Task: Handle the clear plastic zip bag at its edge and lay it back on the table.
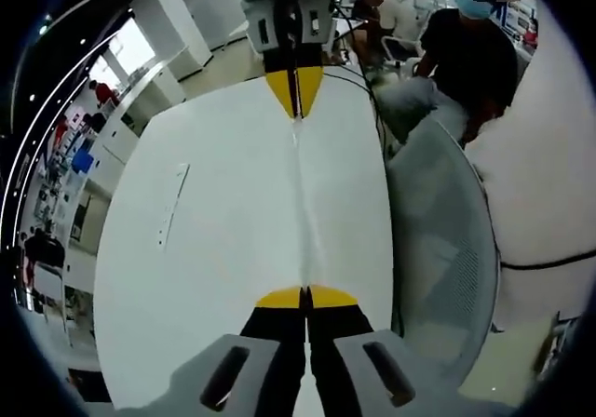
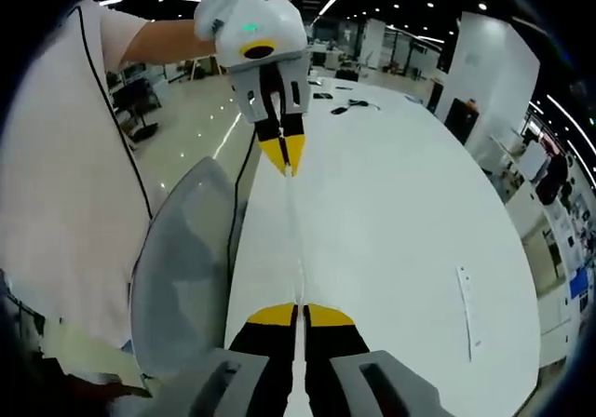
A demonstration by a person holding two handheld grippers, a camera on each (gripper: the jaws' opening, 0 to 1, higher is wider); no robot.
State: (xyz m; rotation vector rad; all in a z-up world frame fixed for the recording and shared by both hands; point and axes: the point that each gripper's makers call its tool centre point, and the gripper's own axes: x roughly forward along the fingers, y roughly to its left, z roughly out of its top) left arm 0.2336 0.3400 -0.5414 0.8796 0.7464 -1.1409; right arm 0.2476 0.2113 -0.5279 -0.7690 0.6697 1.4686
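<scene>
Two grippers (image 1: 304, 296) (image 2: 301, 315) clamping taut bag (image 1: 300, 203)

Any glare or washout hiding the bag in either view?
Left gripper view: the table is blown out to near white, so the bag reads only as a thin edge-on line between the grippers. Right gripper view: the same washout, the bag faint; fisheye bends the table edges.

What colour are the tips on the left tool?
Yellow, on black jaws; the left tool shows this best in the left gripper view.
</scene>
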